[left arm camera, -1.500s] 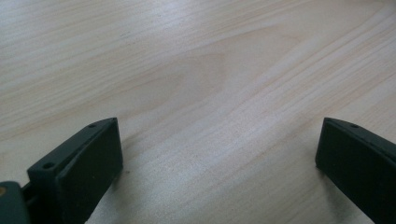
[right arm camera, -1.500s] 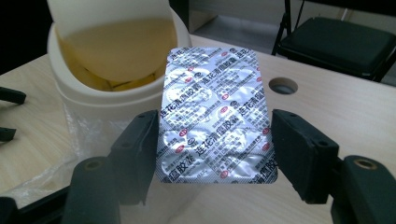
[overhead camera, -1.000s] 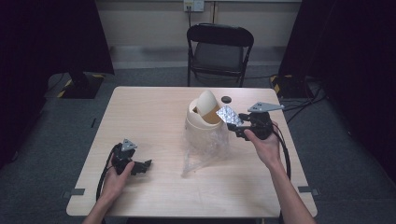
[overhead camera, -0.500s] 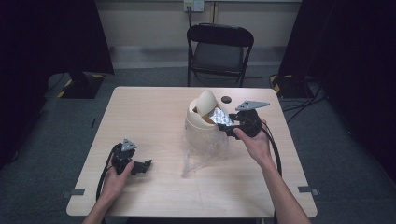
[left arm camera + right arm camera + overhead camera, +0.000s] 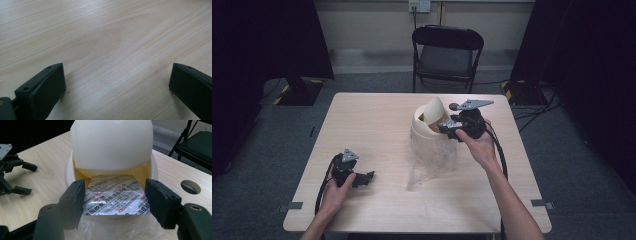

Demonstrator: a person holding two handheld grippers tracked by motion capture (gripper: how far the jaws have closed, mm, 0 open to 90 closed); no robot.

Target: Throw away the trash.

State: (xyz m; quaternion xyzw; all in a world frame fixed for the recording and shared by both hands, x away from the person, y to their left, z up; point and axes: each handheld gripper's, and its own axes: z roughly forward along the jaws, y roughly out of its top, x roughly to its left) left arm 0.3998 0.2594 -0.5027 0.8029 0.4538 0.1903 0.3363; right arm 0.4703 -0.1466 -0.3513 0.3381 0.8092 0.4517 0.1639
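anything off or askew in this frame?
Nothing damaged or spilled. The silver blister pack sits half inside the flap opening of the cream bin, between the right gripper jaws. A crumpled clear bag bunches below the bin.

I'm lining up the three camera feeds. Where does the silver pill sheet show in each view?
High view: the pill sheet is a small sliver at the bin's opening, right of table centre, just left of the right gripper.
Left gripper view: not in it; bare table.
Right gripper view: pill sheet at lower centre, between the black jaws, under the bin's swing lid.
Shared landmark: the cream bin.
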